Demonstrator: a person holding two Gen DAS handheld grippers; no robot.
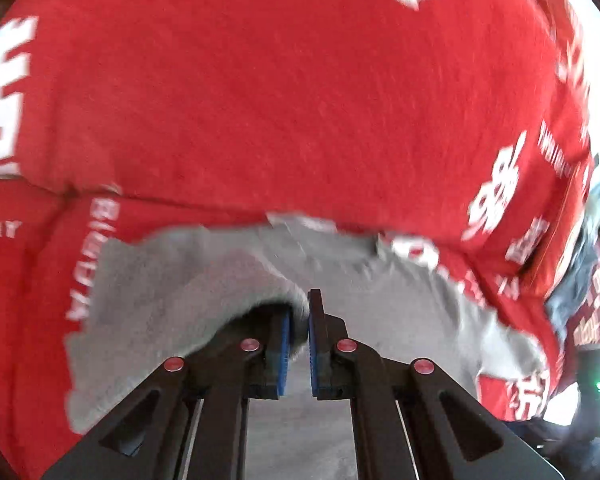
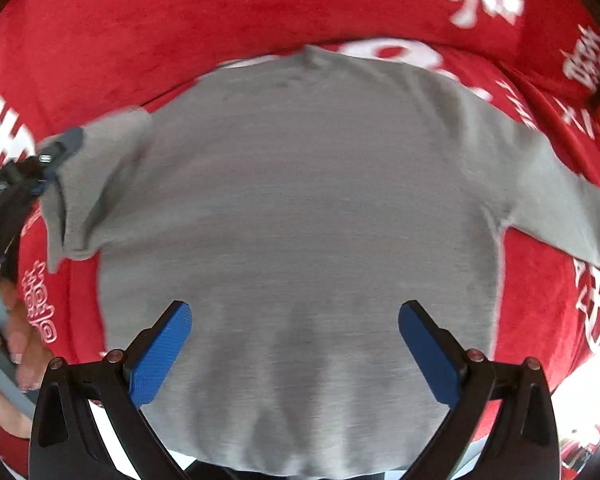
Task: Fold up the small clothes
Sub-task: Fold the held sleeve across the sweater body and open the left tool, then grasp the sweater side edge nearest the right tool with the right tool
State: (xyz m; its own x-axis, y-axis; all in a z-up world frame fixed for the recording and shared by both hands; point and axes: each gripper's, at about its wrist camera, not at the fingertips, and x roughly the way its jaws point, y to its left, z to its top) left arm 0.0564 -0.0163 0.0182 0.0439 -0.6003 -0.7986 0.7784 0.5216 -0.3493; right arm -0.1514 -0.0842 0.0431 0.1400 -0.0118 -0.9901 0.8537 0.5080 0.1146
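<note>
While the left wrist view is read, the left gripper is seen with its blue pads nearly together and a fold of the grey shirt nipped between them, so it is noted as clenched on cloth; this is taken to be the left sleeve, being lifted for an inward fold. Red printed cloth fills the view beyond, and motion blur is noted. From the right wrist view, the grey shirt is recorded lying flat, hem towards the camera and collar far, on the red printed cloth. The right gripper hovers spread wide above the lower body panel, nothing held. The left gripper is seen at the sleeve on the left. For a clean fold, the sleeve should be carried across flat, its crease kept along the side seam, and the body steadied by the right. Bare cloth is left around all shirt edges, so room for movement is judged ample
</note>
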